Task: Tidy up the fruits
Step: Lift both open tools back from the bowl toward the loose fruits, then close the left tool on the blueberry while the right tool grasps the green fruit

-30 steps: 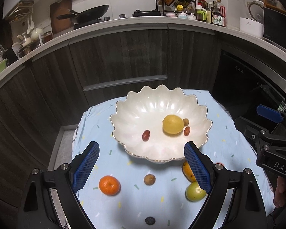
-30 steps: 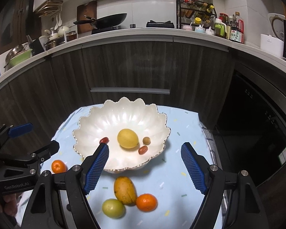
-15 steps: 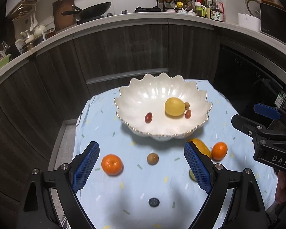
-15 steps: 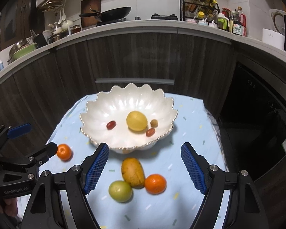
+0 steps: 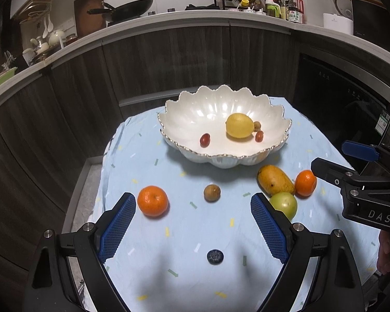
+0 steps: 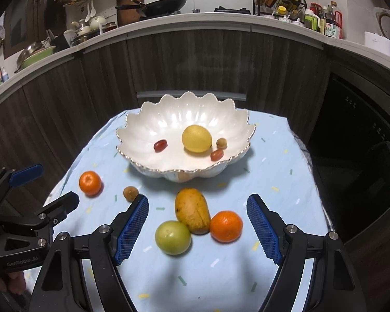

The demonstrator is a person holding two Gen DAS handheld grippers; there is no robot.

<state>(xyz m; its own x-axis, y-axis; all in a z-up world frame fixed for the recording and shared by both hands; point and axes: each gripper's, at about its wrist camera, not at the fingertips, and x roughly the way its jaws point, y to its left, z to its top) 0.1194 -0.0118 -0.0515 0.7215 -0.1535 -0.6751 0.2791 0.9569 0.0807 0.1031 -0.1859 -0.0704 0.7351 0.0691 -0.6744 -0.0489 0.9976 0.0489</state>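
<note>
- My left gripper (image 5: 192, 223): jaws spread wide, nothing between the blue pads, held above the pale blue tablecloth (image 5: 169, 234).
- My right gripper (image 6: 197, 227): jaws likewise spread wide and holding nothing. In the left wrist view its black body enters from 3 o'clock.
- White scalloped bowl (image 5: 210, 109): stands at the far side of the cloth, at 12 o'clock from both grippers and well apart from them.
- Bowl contents: one lemon (image 5: 239, 125), a small brown fruit (image 5: 257, 125) touching its right side, and two red cherry tomatoes — one (image 5: 205, 140) at 9 o'clock of the lemon, one (image 5: 259, 136) at 4 o'clock.
- Left orange (image 5: 152, 200): on the cloth, just beside the tip of my left gripper's left pad, at about 1 o'clock from it.
- Brown round fruit (image 5: 212, 193): on the cloth at 12 o'clock from the left gripper's gap, beyond the pad tips.
- Dark berry (image 5: 215, 256): on the cloth, below the gap between the left gripper's pads.
- Mango (image 6: 192, 210), green apple (image 6: 172, 237) and right orange (image 6: 226, 225): clustered on the cloth, directly in line with the right gripper's gap. The apple touches the mango at its 7 o'clock; the orange touches it at 4 o'clock.
- From the left wrist view the green apple is partly hidden behind the left gripper's right pad.
- No fruit outside the bowl is in contact with either gripper.
</note>
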